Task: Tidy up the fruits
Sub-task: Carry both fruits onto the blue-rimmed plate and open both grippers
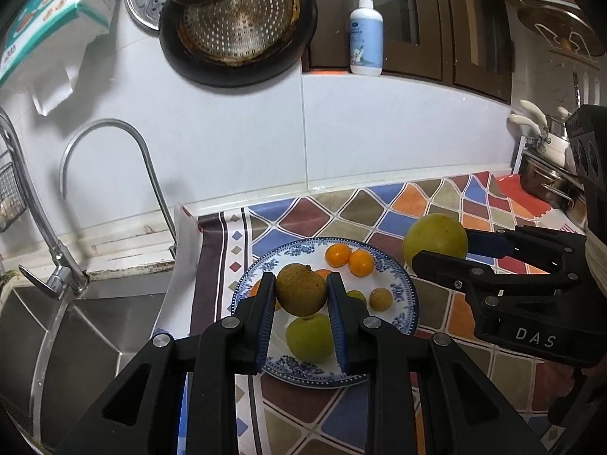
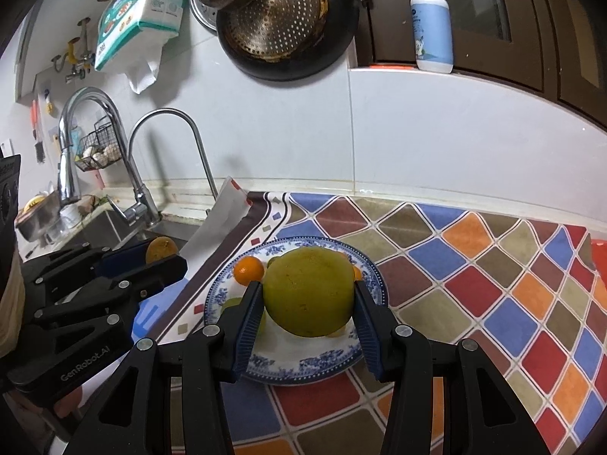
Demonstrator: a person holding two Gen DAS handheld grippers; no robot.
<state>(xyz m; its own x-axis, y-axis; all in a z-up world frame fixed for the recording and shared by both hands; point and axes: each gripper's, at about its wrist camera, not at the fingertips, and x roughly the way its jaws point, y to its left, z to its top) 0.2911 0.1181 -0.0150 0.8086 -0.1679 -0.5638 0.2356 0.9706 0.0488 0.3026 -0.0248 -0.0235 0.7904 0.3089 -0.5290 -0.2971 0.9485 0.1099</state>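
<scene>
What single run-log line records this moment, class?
left tool: shut on brown fruit | right tool: shut on green fruit | both above plate | small fruits on plate

You face a white tiled wall. A dark pan hangs on it. A soap bottle stands by the brown window frame. The sink and tap are on your left. A cloth of many colours covers the table.
</scene>
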